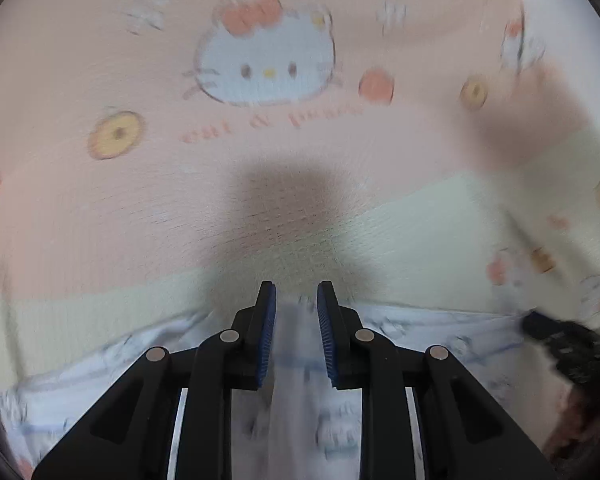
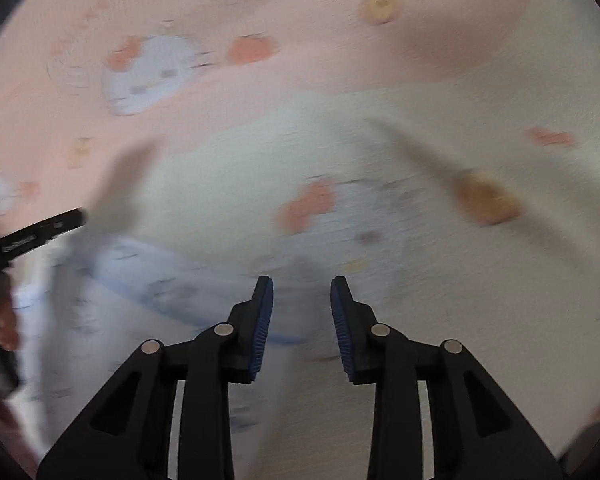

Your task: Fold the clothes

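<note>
Left gripper: your left gripper (image 1: 296,300) points down at the bedding, its jaws a narrow gap apart; a strip of the pale blue printed garment (image 1: 400,332) lies between the blue pads (image 1: 268,336), but blur hides whether they press on it, so I cannot tell if it is gripped.
Right gripper: your right gripper (image 2: 302,296) has its jaws apart, pads clear of the cloth, nothing between them.
Garment: the pale blue printed garment (image 2: 112,276) lies along the near edge of the bed under both tools, running from beneath your left gripper across to the left of your right one.
Cross view: the right tool shows as a dark shape at the right edge of the left view; the left tool, with fingers of your hand (image 2: 4,324) on it, shows at the left edge of the right view.
Surface: a pink and cream sheet (image 1: 100,208) with a cat-face print (image 1: 266,68) covers the bed beyond.
Image quality: both views are motion-blurred.
</note>
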Demonstrator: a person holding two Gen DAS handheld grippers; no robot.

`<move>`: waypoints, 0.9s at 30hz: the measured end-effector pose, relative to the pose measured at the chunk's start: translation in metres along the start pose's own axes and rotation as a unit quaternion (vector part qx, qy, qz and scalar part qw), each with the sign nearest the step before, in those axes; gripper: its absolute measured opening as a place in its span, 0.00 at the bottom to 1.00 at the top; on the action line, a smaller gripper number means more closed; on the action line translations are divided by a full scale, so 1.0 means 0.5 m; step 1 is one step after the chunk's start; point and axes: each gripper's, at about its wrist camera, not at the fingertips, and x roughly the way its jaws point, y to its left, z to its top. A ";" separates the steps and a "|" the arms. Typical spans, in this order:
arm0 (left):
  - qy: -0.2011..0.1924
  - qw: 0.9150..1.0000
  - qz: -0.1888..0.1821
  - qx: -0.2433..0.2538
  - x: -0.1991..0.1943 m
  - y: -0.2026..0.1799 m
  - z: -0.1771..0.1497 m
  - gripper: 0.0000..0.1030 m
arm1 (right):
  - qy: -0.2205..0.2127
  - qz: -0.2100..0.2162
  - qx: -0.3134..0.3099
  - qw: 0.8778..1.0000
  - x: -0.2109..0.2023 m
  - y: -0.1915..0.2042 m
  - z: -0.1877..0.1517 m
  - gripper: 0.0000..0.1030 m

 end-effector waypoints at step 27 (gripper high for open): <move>-0.002 0.982 0.098 -0.161 -0.147 0.432 -0.284 0.34 | 0.075 0.094 -0.254 0.960 0.165 0.533 0.016 0.49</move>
